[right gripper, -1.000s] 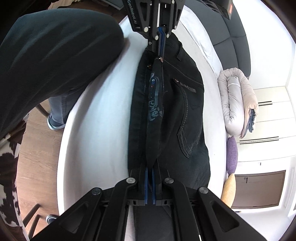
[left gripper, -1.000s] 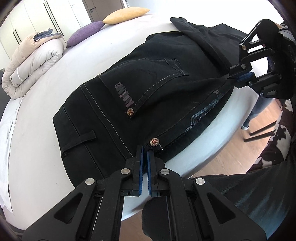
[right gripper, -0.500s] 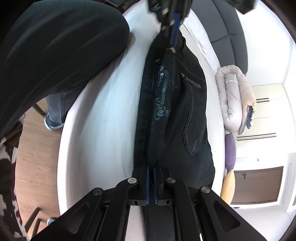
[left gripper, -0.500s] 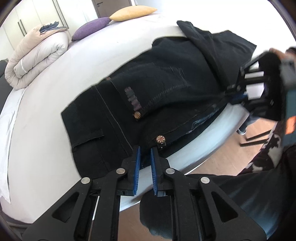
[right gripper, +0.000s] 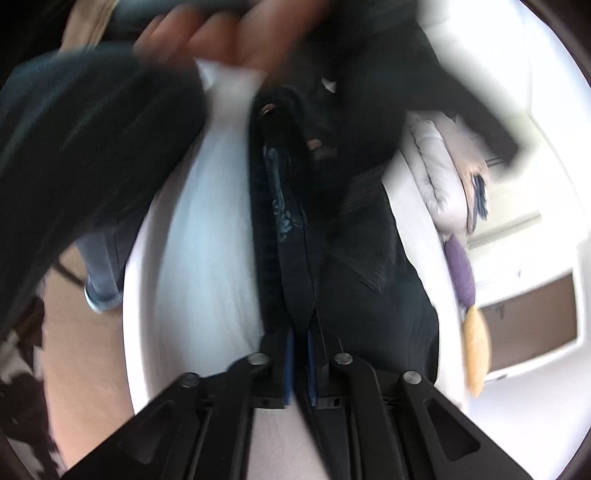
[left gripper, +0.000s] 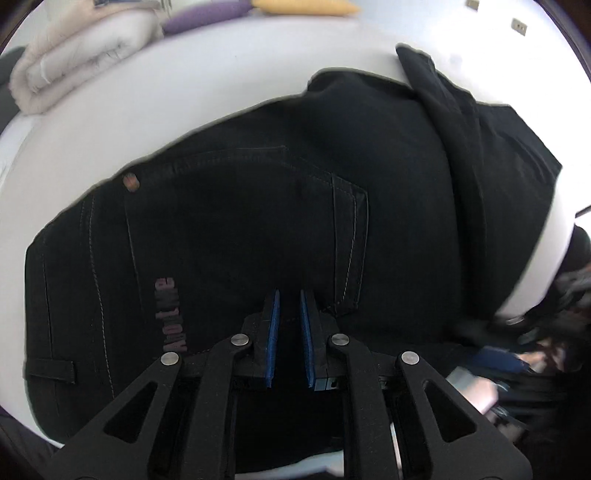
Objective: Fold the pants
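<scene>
Black jeans [left gripper: 280, 206] lie on a white bed [left gripper: 192, 96], back pocket and waistband facing me. My left gripper [left gripper: 288, 299] hovers over the seat of the jeans with its blue pads apart and nothing between them. In the blurred right wrist view, my right gripper [right gripper: 299, 334] is shut on a fold of the jeans' edge [right gripper: 291, 258], which runs away from it along the bed's near side.
A rolled beige duvet [left gripper: 77, 59], a purple pillow [left gripper: 207, 16] and a yellow pillow [left gripper: 303, 5] lie at the far side of the bed. A person's hand [right gripper: 236, 40] and dark sleeve [right gripper: 81, 155] cross the right wrist view. Wooden floor [right gripper: 70, 332] lies beside the bed.
My left gripper let go of the waistband edge, opened and moved up over the jeans. The right gripper kept its hold on the fold; the view has blurred with motion.
</scene>
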A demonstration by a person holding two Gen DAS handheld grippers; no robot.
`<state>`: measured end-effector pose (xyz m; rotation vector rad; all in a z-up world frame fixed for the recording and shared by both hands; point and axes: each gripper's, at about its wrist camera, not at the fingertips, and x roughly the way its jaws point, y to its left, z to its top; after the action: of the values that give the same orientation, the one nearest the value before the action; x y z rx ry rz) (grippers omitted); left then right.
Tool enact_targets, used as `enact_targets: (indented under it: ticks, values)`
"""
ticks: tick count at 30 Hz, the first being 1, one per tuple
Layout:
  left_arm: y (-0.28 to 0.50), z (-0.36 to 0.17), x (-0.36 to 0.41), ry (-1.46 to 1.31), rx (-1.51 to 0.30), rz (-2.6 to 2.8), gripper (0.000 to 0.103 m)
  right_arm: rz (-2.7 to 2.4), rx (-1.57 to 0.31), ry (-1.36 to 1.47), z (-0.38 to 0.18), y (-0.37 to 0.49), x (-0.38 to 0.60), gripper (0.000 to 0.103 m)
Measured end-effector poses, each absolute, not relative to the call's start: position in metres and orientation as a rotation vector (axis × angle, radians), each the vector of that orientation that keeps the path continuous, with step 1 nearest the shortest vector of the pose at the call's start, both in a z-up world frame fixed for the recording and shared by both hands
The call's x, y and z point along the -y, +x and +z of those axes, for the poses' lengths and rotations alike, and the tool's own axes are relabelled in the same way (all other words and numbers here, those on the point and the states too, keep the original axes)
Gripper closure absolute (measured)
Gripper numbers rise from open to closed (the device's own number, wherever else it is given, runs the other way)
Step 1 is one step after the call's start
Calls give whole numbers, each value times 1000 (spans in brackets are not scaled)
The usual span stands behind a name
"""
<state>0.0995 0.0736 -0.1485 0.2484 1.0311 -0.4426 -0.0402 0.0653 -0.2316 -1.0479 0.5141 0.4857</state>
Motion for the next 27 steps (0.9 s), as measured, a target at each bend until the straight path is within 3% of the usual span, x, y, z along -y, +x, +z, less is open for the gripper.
enact_targets:
  ticks: [2, 3, 6, 8, 11, 17, 27]
  values:
    - [99, -145, -75, 225, -1038, -427, 92, 545, -584, -822, -208, -35, -41, 22]
    - [99, -144, -76, 204, -1045, -419, 92, 574, -601, -674, -192, -31, -21, 21]
    - [98, -143, -78, 173, -1038, -406, 92, 536, -674, -254, -152, 6, 55, 27]
    - [100, -142, -76, 152, -1035, -398, 92, 474, -705, 44, -135, 42, 120, 43]
    - [100, -144, -82, 107, -1027, -401, 92, 352, -695, 506, -130, 94, 229, 56]
    - [99, -154, -97, 20, -1030, -428, 92, 242, -770, 988, -173, 176, 320, 56]
    - [97, -160, -108, -29, -1029, -443, 92, 141, -812, 1165, -214, 235, 335, 57]
